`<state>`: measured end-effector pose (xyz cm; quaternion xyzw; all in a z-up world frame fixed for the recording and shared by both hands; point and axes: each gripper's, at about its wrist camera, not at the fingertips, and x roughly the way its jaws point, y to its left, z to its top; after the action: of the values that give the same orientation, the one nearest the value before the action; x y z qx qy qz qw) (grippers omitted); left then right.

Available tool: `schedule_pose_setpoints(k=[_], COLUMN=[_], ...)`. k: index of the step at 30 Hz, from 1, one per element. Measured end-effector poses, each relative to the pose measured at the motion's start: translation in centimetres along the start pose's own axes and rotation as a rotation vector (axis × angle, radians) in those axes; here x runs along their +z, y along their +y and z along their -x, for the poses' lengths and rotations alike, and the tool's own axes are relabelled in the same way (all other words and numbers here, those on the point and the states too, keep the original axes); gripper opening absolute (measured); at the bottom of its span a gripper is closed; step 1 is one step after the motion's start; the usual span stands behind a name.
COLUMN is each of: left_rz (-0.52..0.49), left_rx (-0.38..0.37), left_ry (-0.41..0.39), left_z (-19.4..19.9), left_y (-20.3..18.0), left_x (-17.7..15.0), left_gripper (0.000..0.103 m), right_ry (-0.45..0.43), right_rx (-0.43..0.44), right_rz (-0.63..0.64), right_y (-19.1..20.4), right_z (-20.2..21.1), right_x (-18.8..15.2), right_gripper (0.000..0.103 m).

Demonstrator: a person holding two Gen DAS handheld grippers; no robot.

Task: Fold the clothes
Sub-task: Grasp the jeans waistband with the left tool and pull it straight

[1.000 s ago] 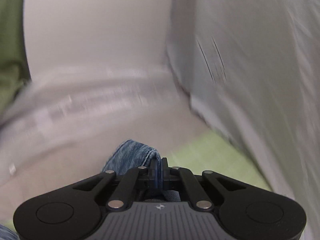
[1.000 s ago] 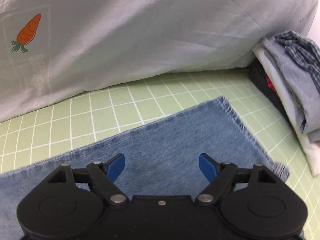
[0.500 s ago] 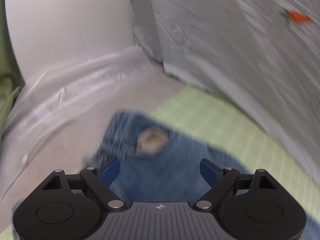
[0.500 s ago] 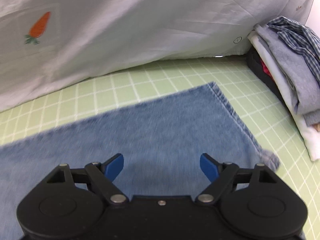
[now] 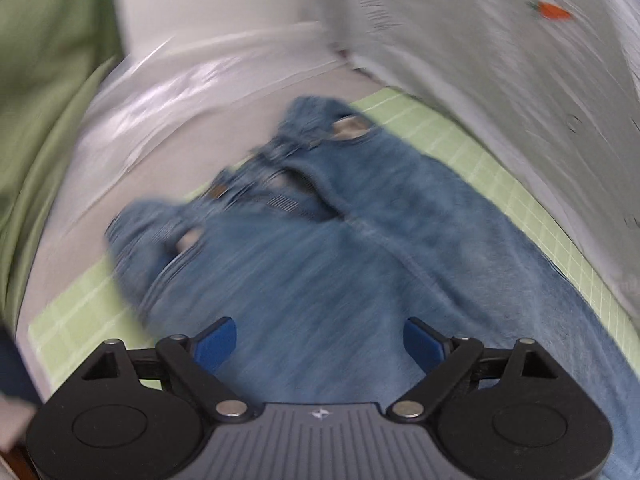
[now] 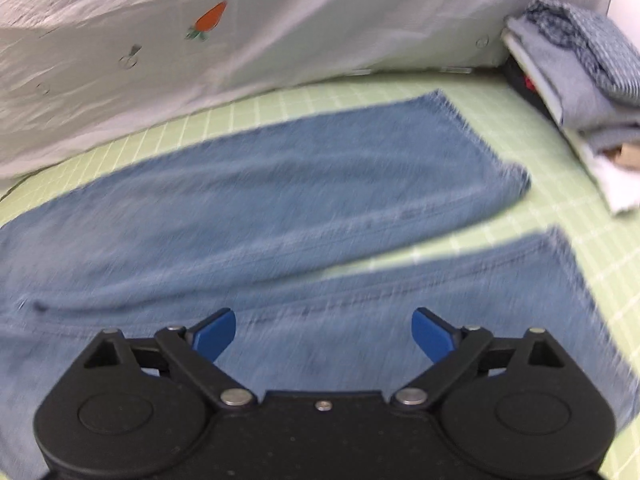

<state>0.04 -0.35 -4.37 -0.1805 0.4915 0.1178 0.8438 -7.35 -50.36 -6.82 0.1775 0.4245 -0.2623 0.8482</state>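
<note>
A pair of blue jeans lies spread flat on the green gridded mat that covers the worktop. In the left wrist view the waistband end is farthest from the camera, rumpled and partly off the mat's edge onto a pale grey surface, with the pocket linings showing; the picture is blurred, so finer detail is lost. The left claw hangs just above the seat of the jeans, its blue pads wide apart and gripping nothing.

The right wrist view shows the two legs side by side — a narrow wedge of mat visible between them toward the hems. The right claw sits over the nearer leg, also spread wide with nothing between its pads.

Behind the jeans a white sheet with a small carrot print rises like a backdrop. At the right, near the hems but apart from them, stands a stack of folded clothes.
</note>
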Motion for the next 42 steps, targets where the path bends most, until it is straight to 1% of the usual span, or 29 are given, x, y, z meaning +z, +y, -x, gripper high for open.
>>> schedule_pose_setpoints(k=[2, 5, 8, 10, 18, 20, 22, 23, 24, 25, 27, 29, 31, 32, 33, 34, 36, 37, 38, 39, 40, 41, 42], left_rz=[0.077, 0.188, 0.294, 0.344, 0.465, 0.479, 0.438, 0.409, 0.351, 0.292, 0.176, 0.05, -0.129, -0.153, -0.139, -0.094, 0.049, 0.117, 0.171, 0.226, 0.267, 0.26, 0.254], left_rx=[-0.009, -0.033, -0.079, -0.101, -0.186, -0.208, -0.233, -0.245, -0.253, -0.261, -0.277, -0.291, -0.305, -0.31, -0.295, -0.265, -0.149, -0.103, -0.098, -0.094, -0.088, -0.083, -0.077], left_ry=[0.026, 0.051, 0.068, 0.076, 0.116, 0.11, 0.109, 0.1, 0.061, 0.023, -0.054, -0.141, -0.301, -0.332, -0.317, -0.266, -0.09, -0.014, 0.023, 0.059, 0.083, 0.063, 0.043], left_z=[-0.1, -0.5, -1.3, -2.1, -5.6, -6.2, -6.6, -6.5, -5.5, -4.5, -2.5, -0.4, 3.1, 3.9, 3.8, 2.8, -0.6, -2.1, -2.6, -3.2, -3.5, -2.9, -2.4], left_y=[2.3, 5.6, 8.8, 10.5, 15.1, 15.7, 15.8, 15.8, 15.3, 14.9, 14.0, 13.1, 12.0, 12.1, 12.6, 13.4, 15.3, 16.2, 17.1, 17.9, 18.5, 18.3, 18.2], left_x=[-0.2, -0.1, 0.4, 0.9, 3.3, 3.9, 4.7, 5.0, 5.5, 5.9, 6.7, 7.4, 7.1, 7.0, 7.0, 7.0, 6.6, 6.3, 5.8, 5.3, 4.9, 4.7, 4.5], left_gripper=[0.091, 0.091, 0.091, 0.091, 0.093, 0.088, 0.058, 0.05, 0.031, 0.021, 0.018, 0.018, 0.018, 0.019, 0.023, 0.025, 0.029, 0.033, 0.034, 0.037, 0.049, 0.057, 0.07], right_ry=[0.012, 0.016, 0.022, 0.025, 0.053, 0.055, 0.057, 0.057, 0.058, 0.058, 0.056, 0.05, 0.039, 0.036, 0.038, 0.045, 0.062, 0.07, 0.073, 0.07, 0.064, 0.057, 0.05], right_rx=[0.002, -0.017, -0.041, -0.053, -0.09, -0.094, -0.098, -0.099, -0.101, -0.101, -0.099, -0.097, -0.098, -0.1, -0.101, -0.101, -0.096, -0.092, -0.089, -0.087, -0.09, -0.096, -0.103], right_rz=[-0.012, -0.031, -0.068, -0.089, -0.077, -0.078, -0.08, -0.081, -0.081, -0.083, -0.083, -0.078, -0.064, -0.058, -0.056, -0.057, -0.075, -0.088, -0.102, -0.113, -0.119, -0.123, -0.128], right_y=[0.2, 0.5, 1.0, 1.6, 6.1, 7.0, 7.8, 8.3, 8.7, 9.0, 9.5, 10.0, 10.4, 10.4, 10.3, 10.2, 9.8, 9.4, 9.0, 8.4, 8.0, 7.4, 6.8], right_z=[0.8, 1.9, 2.7, 3.1, 4.6, 4.8, 5.0, 5.0, 5.1, 5.2, 5.2, 5.3, 5.3, 5.3, 5.2, 5.0, 4.6, 4.5, 4.5, 4.6, 4.8, 5.0, 5.2], right_x=[-1.1, -2.6, -3.9, -5.0, -8.7, -9.4, -10.0, -10.3, -10.6, -10.8, -10.8, -10.6, -10.3, -10.2, -10.2, -10.1, -10.2, -10.2, -10.0, -9.9, -9.8, -9.8, -9.8], right_gripper=[0.096, 0.096, 0.096, 0.096, 0.096, 0.096, 0.096, 0.096, 0.096, 0.096, 0.096, 0.096, 0.096, 0.096, 0.096, 0.096, 0.096, 0.096, 0.096, 0.096, 0.096, 0.096, 0.096])
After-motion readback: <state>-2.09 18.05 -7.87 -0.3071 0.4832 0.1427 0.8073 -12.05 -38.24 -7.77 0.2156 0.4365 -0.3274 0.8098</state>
